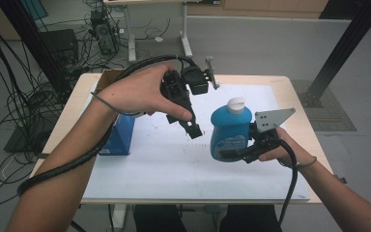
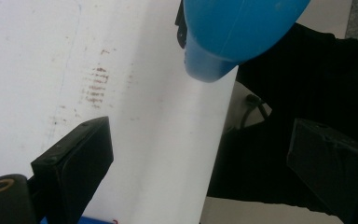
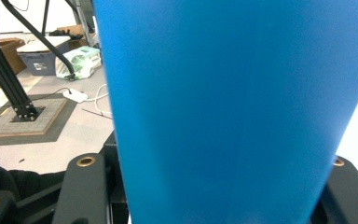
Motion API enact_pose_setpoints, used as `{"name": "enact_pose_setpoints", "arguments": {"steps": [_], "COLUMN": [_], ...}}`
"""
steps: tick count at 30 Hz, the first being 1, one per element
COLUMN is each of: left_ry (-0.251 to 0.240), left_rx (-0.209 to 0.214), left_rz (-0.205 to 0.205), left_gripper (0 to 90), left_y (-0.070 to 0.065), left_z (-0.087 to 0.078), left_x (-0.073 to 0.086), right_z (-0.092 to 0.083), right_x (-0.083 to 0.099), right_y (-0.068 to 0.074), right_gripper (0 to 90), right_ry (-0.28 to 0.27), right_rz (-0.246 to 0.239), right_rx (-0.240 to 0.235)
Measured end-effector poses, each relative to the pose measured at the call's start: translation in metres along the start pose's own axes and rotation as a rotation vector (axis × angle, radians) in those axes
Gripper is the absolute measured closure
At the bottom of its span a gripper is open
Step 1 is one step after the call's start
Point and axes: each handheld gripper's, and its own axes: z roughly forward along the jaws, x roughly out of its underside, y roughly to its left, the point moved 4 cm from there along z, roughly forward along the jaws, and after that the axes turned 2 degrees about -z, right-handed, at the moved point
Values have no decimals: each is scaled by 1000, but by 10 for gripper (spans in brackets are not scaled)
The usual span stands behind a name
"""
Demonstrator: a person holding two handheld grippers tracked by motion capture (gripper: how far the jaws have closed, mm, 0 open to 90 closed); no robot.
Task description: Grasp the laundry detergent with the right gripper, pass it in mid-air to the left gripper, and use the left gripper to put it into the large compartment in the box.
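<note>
A: Nearest the high camera, two forearms are seen entering from below, each carrying a hand-held gripper. What is held by the right hand-held gripper [image 1: 239, 153]?

B: A blue bottle [image 1: 230, 132] with a white cap [image 1: 235, 104] is clamped low on its body. The bottle is kept upright at the right of the white mat [image 1: 164, 164] on the bench [image 1: 299, 123]; whether its base touches the mat cannot be told. The low grip is judged to leave the cap free for the other tool.

A: How is the left hand-held gripper [image 1: 193, 128] set?

B: Its jaws are spread apart, with nothing between them. It is held above the mat, angled down, just left of the bottle. In the left gripper view the bottle [image 2: 233, 32] is seen ahead of the open jaws, which suggests an approach to it.

A: What else is present?

B: A blue box [image 1: 121, 135] stands at the mat's left edge, well apart from the bottle. Brown specks [image 2: 95, 86] are marked on the mat.
</note>
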Motion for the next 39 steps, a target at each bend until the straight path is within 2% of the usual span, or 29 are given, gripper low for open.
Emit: {"name": "enact_pose_setpoints", "arguments": {"steps": [21,31,39], "left_ry": [17,36,53], "left_rx": [-6,-23,-25], "left_rz": [58,87,93], "left_gripper": [74,74,74], "left_y": [-13,-22,-25], "left_z": [-2,-1,2], "left_x": [-18,-25,-29], "right_z": [25,40,47], "right_x": [-12,-19,-21], "right_y": [2,5,5], "right_gripper": [402,401,401], "right_ry": [-5,-10,-11], "right_rz": [-28,-33,-38], "right_rx": [-47,-71,-78]}}
